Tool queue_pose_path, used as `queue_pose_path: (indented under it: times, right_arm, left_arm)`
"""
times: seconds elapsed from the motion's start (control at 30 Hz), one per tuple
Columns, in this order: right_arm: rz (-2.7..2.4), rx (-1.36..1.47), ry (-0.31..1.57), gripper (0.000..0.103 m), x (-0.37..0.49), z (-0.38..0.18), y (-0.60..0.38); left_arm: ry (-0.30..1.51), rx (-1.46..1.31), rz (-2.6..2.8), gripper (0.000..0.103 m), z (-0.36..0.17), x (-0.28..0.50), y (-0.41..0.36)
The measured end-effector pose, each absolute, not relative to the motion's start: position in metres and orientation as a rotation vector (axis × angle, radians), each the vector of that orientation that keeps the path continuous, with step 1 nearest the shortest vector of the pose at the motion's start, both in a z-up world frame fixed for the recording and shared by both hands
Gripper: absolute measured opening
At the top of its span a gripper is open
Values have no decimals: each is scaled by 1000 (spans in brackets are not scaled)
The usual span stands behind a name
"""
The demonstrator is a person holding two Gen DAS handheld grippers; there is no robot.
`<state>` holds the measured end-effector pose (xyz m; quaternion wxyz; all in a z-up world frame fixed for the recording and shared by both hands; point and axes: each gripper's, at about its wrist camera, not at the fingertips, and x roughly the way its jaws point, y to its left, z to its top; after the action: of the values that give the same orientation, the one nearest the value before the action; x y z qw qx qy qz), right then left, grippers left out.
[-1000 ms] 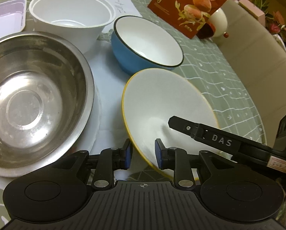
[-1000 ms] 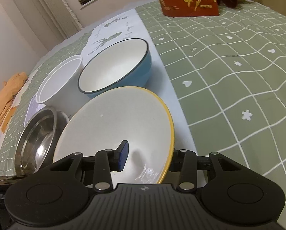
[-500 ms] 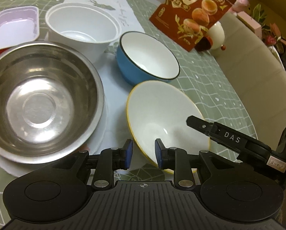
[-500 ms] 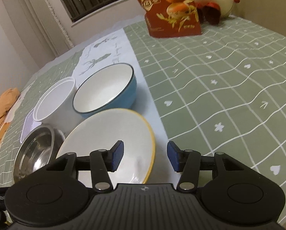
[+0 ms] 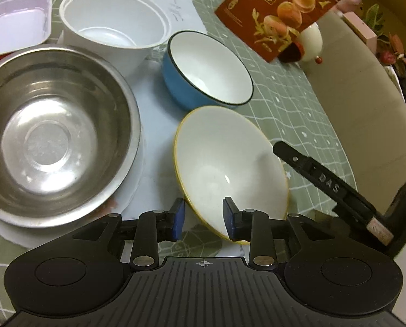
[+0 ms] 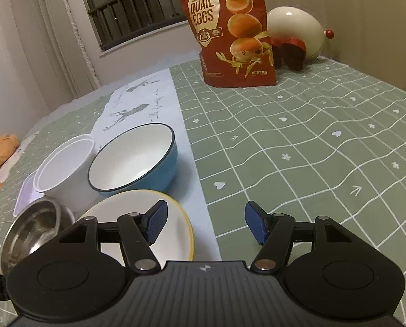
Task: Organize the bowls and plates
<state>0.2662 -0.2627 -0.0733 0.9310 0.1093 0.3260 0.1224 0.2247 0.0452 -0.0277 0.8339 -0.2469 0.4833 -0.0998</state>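
Observation:
The yellow-rimmed white bowl [image 5: 224, 163] sits on the table near my left gripper [image 5: 203, 219]. That gripper's jaws are opening, the bowl's near rim stands between the blue pads, and they do not press on it. My right gripper [image 6: 206, 224] is opening too and holds nothing. The same bowl [image 6: 132, 207] lies below and behind its left finger [image 6: 155, 222]. One black finger [image 5: 320, 177] of the right gripper shows beside the bowl's right rim. A blue bowl [image 5: 208, 68] stands just behind.
A steel bowl [image 5: 47, 141] rests on a white plate [image 5: 133, 193] at the left. Behind it stand a white plastic tub [image 5: 113, 27] and a pink tray [image 5: 17, 24]. A red quail-egg bag [image 6: 230, 27] and a cream egg-shaped ornament [image 6: 292, 27] stand at the far edge.
My right gripper let go of the yellow-rimmed bowl's rim, opened wide and drew back upward. The left jaws spread apart around the near rim. The bowl settled lower.

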Motion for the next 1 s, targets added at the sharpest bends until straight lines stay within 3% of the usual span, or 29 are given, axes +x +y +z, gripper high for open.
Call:
queue_pose_path:
  times: [0.37, 0.67, 1.0]
  right_arm:
    - [306, 100, 603, 69, 262, -68, -257]
    - [335, 79, 565, 71, 242, -76, -259]
    - [312, -2, 519, 76, 237, -48, -258]
  left_arm:
    - [931, -598, -282, 33, -25, 175, 48]
    - [844, -489, -290, 33, -20, 148, 38]
    - [659, -468, -269, 33, 20, 141, 59]
